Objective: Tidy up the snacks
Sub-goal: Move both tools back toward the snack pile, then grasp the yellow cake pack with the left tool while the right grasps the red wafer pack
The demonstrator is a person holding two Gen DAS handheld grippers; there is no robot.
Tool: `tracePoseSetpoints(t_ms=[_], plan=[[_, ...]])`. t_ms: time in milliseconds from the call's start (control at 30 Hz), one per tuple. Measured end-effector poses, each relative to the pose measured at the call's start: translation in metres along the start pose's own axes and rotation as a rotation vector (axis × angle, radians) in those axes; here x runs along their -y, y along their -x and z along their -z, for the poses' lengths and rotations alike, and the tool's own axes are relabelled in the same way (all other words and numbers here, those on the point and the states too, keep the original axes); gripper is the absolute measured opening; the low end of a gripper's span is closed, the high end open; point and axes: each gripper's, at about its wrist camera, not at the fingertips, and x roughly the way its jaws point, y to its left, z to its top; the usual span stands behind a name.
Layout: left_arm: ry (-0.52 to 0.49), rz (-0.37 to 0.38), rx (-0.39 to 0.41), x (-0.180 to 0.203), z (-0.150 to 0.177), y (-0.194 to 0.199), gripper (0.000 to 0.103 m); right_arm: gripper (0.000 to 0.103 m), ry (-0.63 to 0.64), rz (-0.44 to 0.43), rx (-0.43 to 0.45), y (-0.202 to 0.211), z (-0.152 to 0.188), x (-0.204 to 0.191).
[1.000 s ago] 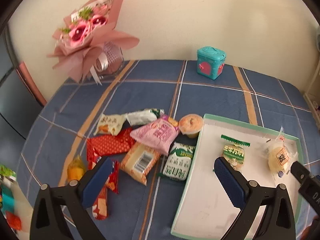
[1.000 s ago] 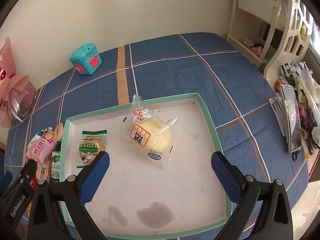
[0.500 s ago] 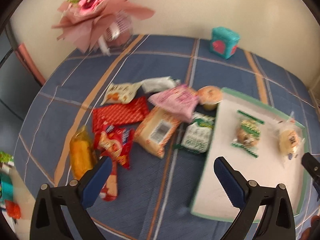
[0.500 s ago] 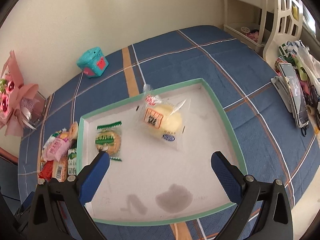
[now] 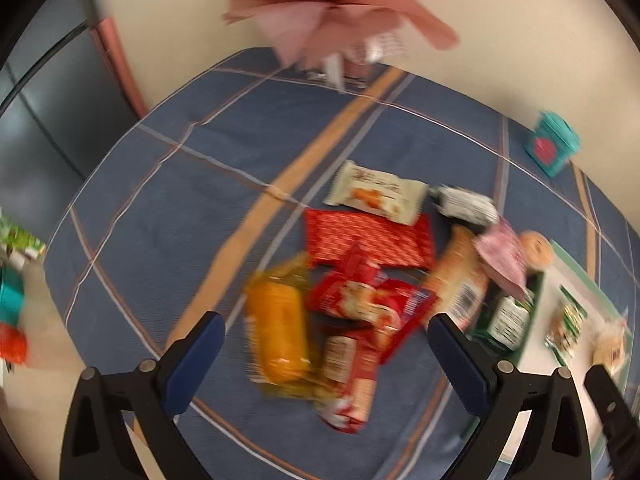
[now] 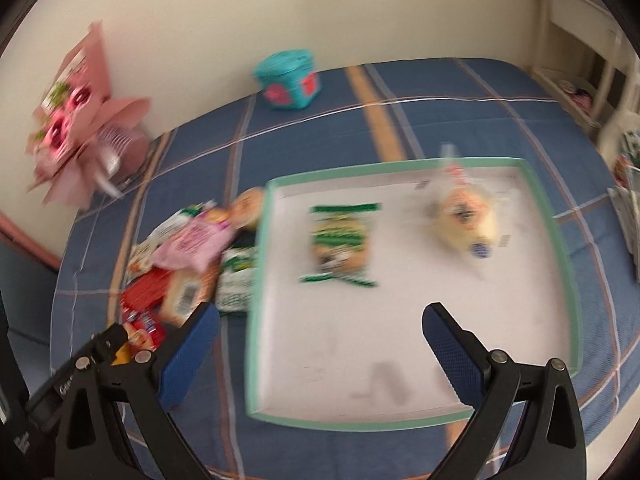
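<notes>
Snacks (image 5: 360, 280) are overlapped in a pile under the left gripper (image 5: 326, 350), jaws apart, so two packets could be pinched together.

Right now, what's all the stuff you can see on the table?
tray: 1, white with green rim, right side of table
snacks in tray: 2, green-striped pack and pale bun
snack pile: about nine packets, red, orange, pink, white, green, left of tray
teal box: 1, back by wall
bouquet: 1, pink, back left corner
tablecloth: 1, blue plaid
left gripper: open, above pile
right gripper: open, above tray's near left edge
</notes>
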Motion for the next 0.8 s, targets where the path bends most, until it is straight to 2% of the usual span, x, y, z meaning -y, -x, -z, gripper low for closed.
tracePoseSetpoints(t_ms=[100,300,500,633,800], plan=[[0.049,0.010,-0.011,-0.021,-0.006,-0.005,0.102,0.101,0.042,-0.018,-0.019,-0.005,0.004,-0.022],[0.170,0.009,-0.061,-0.062,-0.009,-0.022,0.098,0.100,0.139,-0.127,-0.076,-0.021,0.016,-0.070],[0.221,0.025,-0.112,-0.079,-0.007,-0.036,0.096,0.099,0.221,-0.188,-0.124,-0.034,0.031,-0.105],[0.233,0.038,-0.145,-0.082,-0.005,-0.044,0.095,0.083,0.264,-0.203,-0.187,-0.050,0.041,-0.122],[0.241,0.044,-0.170,-0.084,-0.003,-0.052,0.094,0.073,0.274,-0.231,-0.262,-0.068,0.052,-0.133]])
